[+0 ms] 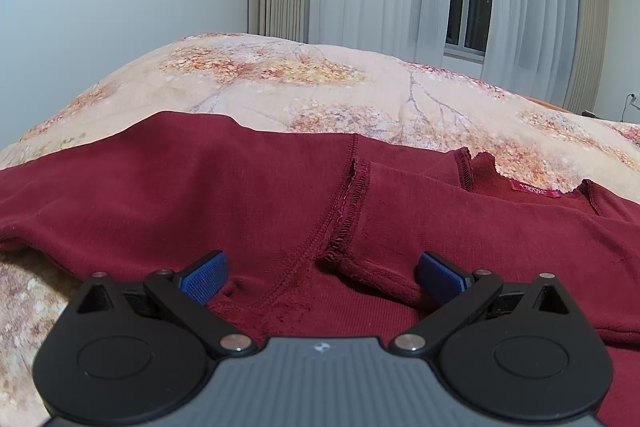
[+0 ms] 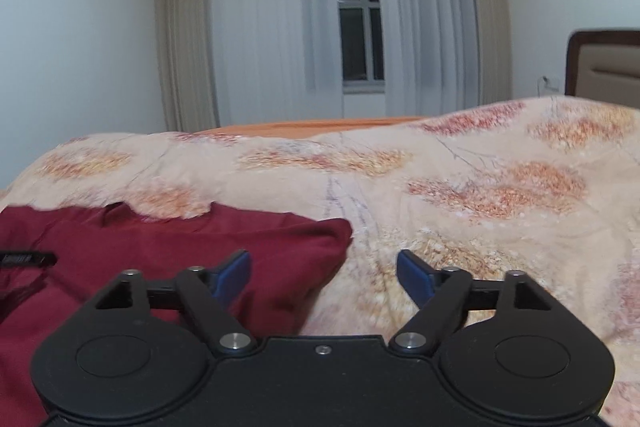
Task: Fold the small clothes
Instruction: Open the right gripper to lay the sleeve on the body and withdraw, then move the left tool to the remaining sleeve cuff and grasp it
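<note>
A dark red top [image 1: 248, 195] lies inside out on the floral bedspread [image 1: 280, 75], its seams and neck label [image 1: 534, 189] showing. My left gripper [image 1: 322, 277] hangs open just above the fabric near a sleeve seam, with cloth below its blue pads but not pinched. In the right wrist view the same top [image 2: 160, 247] fills the lower left, its folded edge ending near the middle. My right gripper [image 2: 324, 275] is open over that edge, the left pad above red cloth, the right pad above the bedspread [image 2: 480, 187]. Nothing is held.
Curtains and a window [image 2: 360, 39] stand behind the bed. A headboard [image 2: 604, 63] rises at the far right. An orange sheet [image 2: 320, 125] shows at the bed's far edge. A black strip [image 2: 26, 259] pokes in at the left of the right wrist view.
</note>
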{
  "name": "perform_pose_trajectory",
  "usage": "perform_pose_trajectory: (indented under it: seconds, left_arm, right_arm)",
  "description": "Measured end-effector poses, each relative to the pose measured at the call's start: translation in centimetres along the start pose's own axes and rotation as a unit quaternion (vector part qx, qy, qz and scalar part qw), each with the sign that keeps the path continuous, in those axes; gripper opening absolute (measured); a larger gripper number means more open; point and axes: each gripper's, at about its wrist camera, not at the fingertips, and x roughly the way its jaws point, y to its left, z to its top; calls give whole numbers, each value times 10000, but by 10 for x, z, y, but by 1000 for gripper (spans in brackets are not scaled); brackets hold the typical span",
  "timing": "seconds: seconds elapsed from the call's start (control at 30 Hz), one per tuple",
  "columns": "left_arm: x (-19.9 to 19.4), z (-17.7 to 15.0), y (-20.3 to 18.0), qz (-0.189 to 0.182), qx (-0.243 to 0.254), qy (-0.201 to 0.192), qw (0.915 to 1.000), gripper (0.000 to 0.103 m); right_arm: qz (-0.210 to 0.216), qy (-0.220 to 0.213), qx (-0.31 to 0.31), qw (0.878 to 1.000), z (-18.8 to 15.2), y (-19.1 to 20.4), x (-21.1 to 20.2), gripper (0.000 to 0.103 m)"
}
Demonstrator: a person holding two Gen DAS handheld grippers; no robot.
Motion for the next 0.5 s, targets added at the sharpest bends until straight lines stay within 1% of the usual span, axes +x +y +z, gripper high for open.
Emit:
perform_pose_trajectory:
  seconds: [0.07,0.1,0.17,0.23,0.33,0.47,0.5]
  left_arm:
    - [0,0,0,-2,-1,-3,10000,103]
    - [0,0,0,-1,0,-3,10000,103]
    - [0,0,0,1,2,-4,10000,103]
    - [0,0,0,-4,-2,-3,10000,103]
    - [0,0,0,-10,-6,-6,10000,103]
    - [-1,-1,1,-12,-7,-12,10000,103]
    - [-1,-1,1,-8,-4,-10,10000,103]
  right_arm:
    - [-83,-60,-336,9994,-9,11,-15,97]
    - [-195,-26,-592,9981,-14,18,-18,98]
    - [-486,104,-1174,9918,-23,32,-14,99]
    - [-705,92,-1569,9851,-30,42,-5,98]
    - [-1128,-98,-1711,9787,-30,49,6,98]
    - [-1890,-53,-1554,9696,-35,41,12,98]
    - [-1952,4,-1469,9697,-36,36,12,99]
